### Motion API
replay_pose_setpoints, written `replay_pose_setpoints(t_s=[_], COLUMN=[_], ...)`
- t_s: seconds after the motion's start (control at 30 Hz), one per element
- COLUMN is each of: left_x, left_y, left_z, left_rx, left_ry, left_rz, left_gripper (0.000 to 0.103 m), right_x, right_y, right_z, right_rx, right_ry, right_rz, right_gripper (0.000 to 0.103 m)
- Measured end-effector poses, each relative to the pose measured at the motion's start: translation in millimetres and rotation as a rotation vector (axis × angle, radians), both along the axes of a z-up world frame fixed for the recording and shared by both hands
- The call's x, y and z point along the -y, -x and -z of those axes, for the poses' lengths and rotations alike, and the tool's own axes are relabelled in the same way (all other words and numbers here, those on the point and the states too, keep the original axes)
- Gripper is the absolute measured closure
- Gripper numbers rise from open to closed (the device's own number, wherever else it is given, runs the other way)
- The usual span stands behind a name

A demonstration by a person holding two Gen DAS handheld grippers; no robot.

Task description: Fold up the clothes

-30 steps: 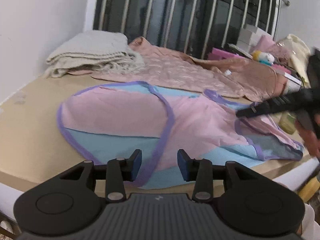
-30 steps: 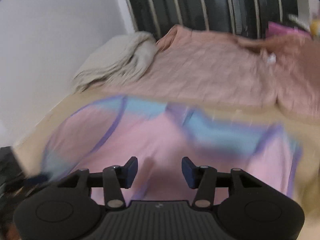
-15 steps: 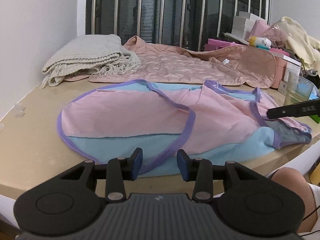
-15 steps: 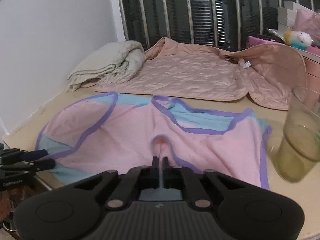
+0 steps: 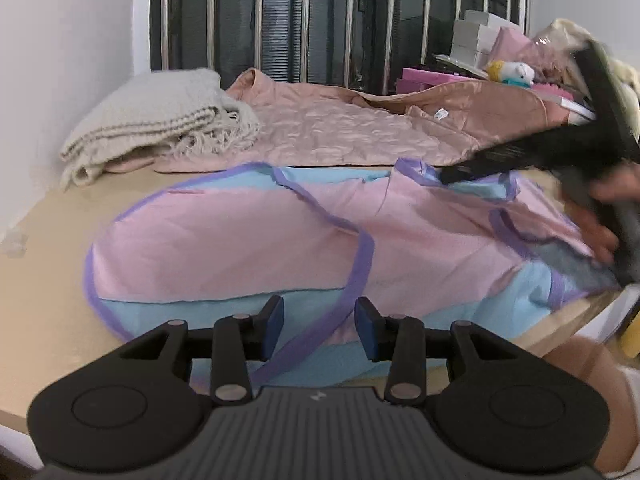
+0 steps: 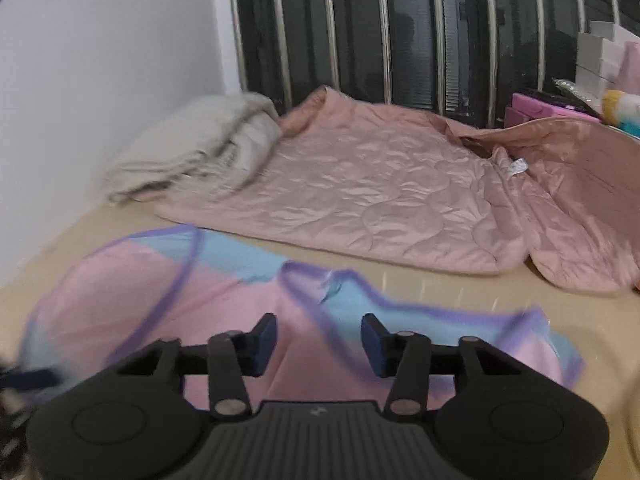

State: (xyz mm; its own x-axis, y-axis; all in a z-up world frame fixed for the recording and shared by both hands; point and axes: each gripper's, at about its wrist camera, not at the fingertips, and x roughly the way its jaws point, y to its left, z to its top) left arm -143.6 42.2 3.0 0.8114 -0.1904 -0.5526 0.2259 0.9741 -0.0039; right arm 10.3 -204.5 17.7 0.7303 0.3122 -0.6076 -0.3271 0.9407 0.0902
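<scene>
A pink and light-blue garment with purple trim (image 5: 248, 248) lies spread on the beige tabletop (image 5: 44, 280); it also shows in the right wrist view (image 6: 224, 312). My left gripper (image 5: 319, 327) is open and empty, just above the garment's near blue edge. My right gripper (image 6: 319, 343) is open and empty above the garment's pink middle, near its purple neckline. In the left wrist view the right gripper (image 5: 444, 178) appears blurred at the right, its tips over the garment's far right part.
A quilted pink jacket (image 6: 380, 192) lies spread behind the garment. A folded beige knit blanket (image 5: 156, 128) sits at the back left by the wall. Boxes, a plush toy (image 5: 512, 72) and clutter fill the back right. Metal window bars (image 6: 400, 32) stand behind.
My right gripper was shut on the garment half a second ago; it has opened, let go and moved up over the cloth. The left gripper stays open near the front edge.
</scene>
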Motion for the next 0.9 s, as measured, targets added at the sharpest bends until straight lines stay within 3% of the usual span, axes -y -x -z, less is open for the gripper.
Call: replay_pose_setpoints(t_s=[0.03, 0.07, 0.1, 0.23, 0.3, 0.4, 0.43, 0.47, 0.6, 0.67, 0.77, 0.8, 0.83, 0.87, 0.9], left_x=[-2.9, -4.6, -5.7, -10.5, -11.9, -11.5, -8.8, -6.2, 9.2, 17.6, 22.9, 21.2, 17.1, 11.7, 5.7], left_y=[2.1, 4.3, 6.4, 12.0, 11.7, 6.4, 4.8, 3.2, -10.9, -17.4, -14.3, -13.8, -13.2, -13.1, -13.2], left_z=[0.6, 1.0, 1.3, -0.7, -4.2, -10.2, -12.8, -15.5, -15.5, -9.2, -6.3, -6.3, -6.5, -6.6, -6.4], left_rx=[0.001, 0.004, 0.006, 0.000, -0.019, -0.045, -0.040, -0.034, -0.050, -0.077, -0.053, -0.055, -0.055, -0.053, -0.056], left_ry=[0.009, 0.009, 0.006, 0.005, 0.011, 0.058, 0.069, 0.080, 0.074, 0.046, 0.020, 0.034, 0.056, 0.074, 0.088], left_rz=[-0.009, -0.016, -0.020, -0.037, -0.047, -0.036, -0.024, -0.012, 0.021, 0.031, 0.036, 0.028, 0.002, -0.034, -0.068], left_gripper=[0.063, 0.063, 0.063, 0.064, 0.063, 0.063, 0.063, 0.063, 0.063, 0.076, 0.101, 0.101, 0.101, 0.101, 0.101], right_x=[-3.4, -5.7, -5.2, 24.7, 41.1, 47.8, 48.7, 50.2, 44.4, 37.2, 28.2, 25.5, 22.0, 18.4, 15.9], right_y=[-9.0, -14.2, -15.4, 3.7, 14.5, 48.2, 65.4, 81.5, 125.4, 136.2, 137.3, 136.1, 135.5, 136.3, 137.8], right_z=[4.9, 9.0, 10.9, 5.3, 5.6, -1.9, -5.7, -8.9, -5.4, 0.7, 10.1, 13.0, 15.1, 15.6, 15.3], right_rx=[-0.024, -0.041, -0.051, -0.036, -0.041, -0.005, 0.020, 0.038, -0.015, -0.013, -0.012, -0.008, -0.005, -0.002, 0.004], right_ry=[0.010, 0.021, 0.029, -0.014, -0.016, -0.017, -0.039, -0.072, -0.160, -0.135, -0.119, -0.117, -0.105, -0.086, -0.077], right_rz=[0.000, 0.001, 0.016, 0.129, 0.172, 0.152, 0.123, 0.096, -0.019, -0.037, -0.029, -0.023, -0.024, -0.027, -0.022], right_gripper=[0.071, 0.094, 0.100, 0.100, 0.094, 0.076, 0.063, 0.057, 0.058, 0.058, 0.061, 0.066, 0.092, 0.101, 0.102])
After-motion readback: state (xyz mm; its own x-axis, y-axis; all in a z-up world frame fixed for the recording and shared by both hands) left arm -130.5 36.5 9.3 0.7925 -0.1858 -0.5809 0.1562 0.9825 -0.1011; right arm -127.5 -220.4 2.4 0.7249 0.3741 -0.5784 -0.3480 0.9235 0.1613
